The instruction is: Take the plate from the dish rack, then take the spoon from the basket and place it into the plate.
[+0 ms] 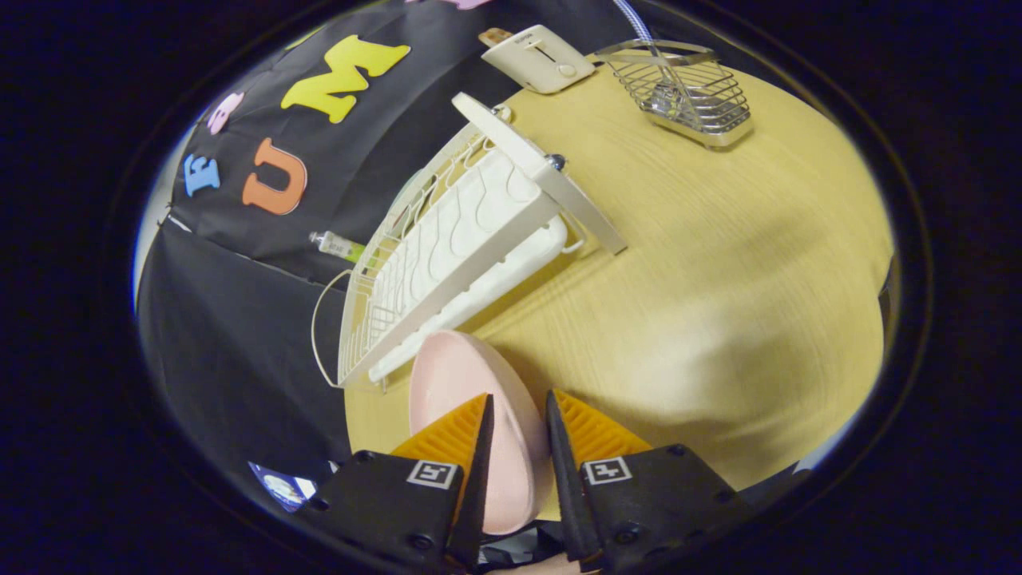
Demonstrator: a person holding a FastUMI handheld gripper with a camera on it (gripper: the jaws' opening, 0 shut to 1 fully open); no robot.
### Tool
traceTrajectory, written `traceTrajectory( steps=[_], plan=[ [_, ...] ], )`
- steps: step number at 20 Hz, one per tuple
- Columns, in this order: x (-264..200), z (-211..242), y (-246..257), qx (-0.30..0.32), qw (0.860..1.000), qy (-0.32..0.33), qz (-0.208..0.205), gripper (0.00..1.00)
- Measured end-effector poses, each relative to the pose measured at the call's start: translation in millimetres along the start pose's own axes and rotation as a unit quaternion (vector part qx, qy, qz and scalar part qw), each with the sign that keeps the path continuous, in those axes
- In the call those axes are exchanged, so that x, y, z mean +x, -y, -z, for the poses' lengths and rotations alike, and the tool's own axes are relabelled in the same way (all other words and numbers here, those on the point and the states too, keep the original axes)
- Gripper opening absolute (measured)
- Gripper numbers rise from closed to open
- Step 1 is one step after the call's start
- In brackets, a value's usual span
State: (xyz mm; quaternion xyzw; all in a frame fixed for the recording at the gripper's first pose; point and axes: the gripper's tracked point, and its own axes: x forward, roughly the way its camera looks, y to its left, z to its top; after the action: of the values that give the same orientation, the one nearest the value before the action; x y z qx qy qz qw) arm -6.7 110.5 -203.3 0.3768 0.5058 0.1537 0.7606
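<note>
The wooden desk (718, 263) offers broad bare room right of the white dish rack (447, 255), with its edge well off. The wire basket (687, 92) stands far beyond, beside a toaster (539, 57). The pink plate (467, 383), stiff, light, likely slick and breakable, sits between the fingers; the claw (519, 415) is clenched on its rim, the best hold.

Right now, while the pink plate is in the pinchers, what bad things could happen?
The gripper pinches the pink plate only by its rim, on edge, so it might slip out and drop onto the table. The plate is also close beside the white dish rack; swinging it could bump the rack.
</note>
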Motion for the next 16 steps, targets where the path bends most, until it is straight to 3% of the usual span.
traceTrajectory(
  steps=[5, 8, 10, 13, 16],
  plan=[
    [-18, -18, 1, -0.056, 0.997, 0.05, 0.017, 0.51],
    [-37, -23, 1, -0.119, 0.987, 0.096, 0.044, 0.73],
    [-47, -27, -1, -0.159, 0.977, 0.126, 0.062, 0.8],
    [-72, -44, 2, -0.214, 0.951, 0.202, 0.1, 0.81],
    [-110, -69, 4, -0.261, 0.903, 0.314, 0.135, 0.82]
  ],
)
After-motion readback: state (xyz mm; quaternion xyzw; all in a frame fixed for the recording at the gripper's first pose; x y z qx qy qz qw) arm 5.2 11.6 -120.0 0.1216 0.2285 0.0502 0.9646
